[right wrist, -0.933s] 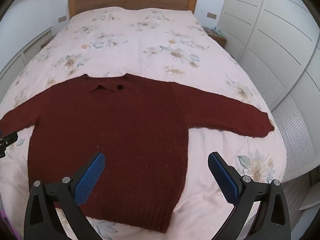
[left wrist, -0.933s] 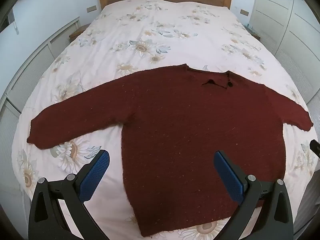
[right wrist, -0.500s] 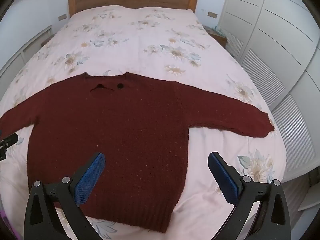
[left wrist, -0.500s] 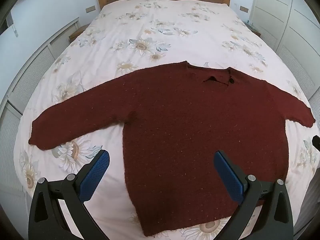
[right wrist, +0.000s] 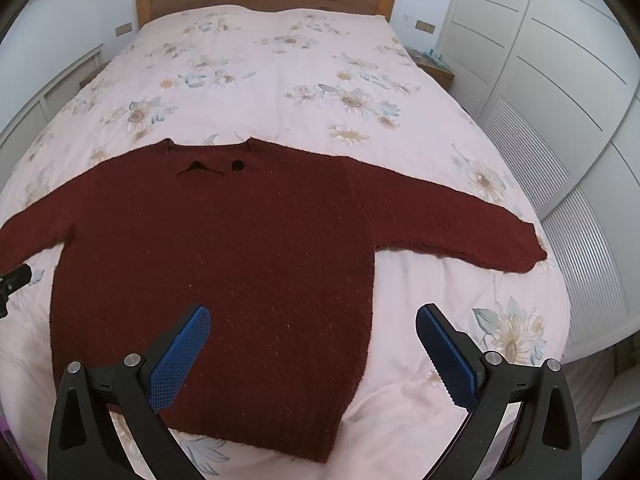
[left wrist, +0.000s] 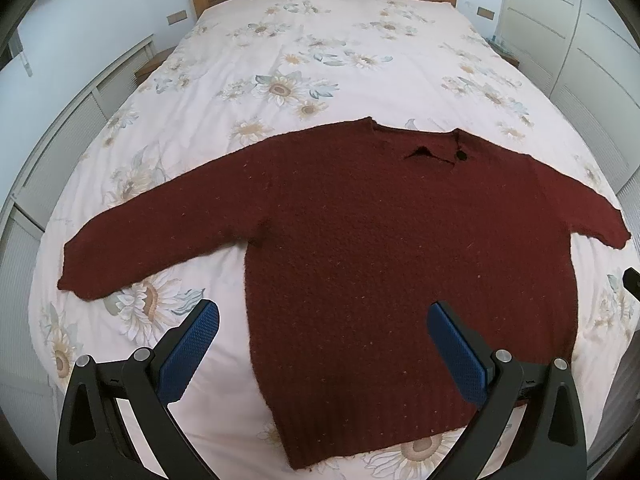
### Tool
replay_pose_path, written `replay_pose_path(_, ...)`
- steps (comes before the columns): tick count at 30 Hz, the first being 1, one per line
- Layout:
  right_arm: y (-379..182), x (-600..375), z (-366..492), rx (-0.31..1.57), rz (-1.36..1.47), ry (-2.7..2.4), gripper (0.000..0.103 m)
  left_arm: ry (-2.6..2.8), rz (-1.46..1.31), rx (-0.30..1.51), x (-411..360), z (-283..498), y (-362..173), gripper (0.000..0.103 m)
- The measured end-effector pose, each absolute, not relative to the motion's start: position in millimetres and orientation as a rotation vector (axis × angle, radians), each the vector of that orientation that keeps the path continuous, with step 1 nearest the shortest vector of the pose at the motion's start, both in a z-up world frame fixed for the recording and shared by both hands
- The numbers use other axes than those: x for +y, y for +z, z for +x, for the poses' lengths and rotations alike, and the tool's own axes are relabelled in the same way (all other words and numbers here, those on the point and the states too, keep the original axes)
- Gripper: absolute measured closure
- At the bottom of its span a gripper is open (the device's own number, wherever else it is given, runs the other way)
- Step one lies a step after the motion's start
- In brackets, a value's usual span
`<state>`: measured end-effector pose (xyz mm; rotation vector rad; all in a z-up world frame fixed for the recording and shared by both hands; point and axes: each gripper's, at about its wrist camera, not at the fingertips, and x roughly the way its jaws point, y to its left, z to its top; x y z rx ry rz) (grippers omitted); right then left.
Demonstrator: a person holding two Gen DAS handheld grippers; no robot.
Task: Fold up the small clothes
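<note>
Both views are creeping forward slightly — the left tongs (left wrist: 322, 354) and right tongs (right wrist: 312, 356) are hovering agape over the flat-spread sweater (left wrist: 360, 248), probably lining up a sleeve fold.

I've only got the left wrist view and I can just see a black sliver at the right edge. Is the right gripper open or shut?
Observer: Open. In the right wrist view the right gripper has its jaws spread wide and holds nothing, above the sweater.
Operator: Where do its fingers sit?
Observer: One blue finger is over the sweater body, the other is over the bare duvet beside it.
Operator: My own finger hides the right corner of the hem.
Observer: That hem corner lies flat on the duvet, not folded.
</note>
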<state>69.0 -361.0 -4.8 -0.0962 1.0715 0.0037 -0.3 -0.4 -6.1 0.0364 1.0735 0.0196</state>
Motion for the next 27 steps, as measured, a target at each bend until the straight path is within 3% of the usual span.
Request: replay_pose_path(27,-7.7,-356.5,69.5,1.082,-0.104,0.007,0.0,0.025,0.03,1.089,1.1,1.1,-8.1,0.001)
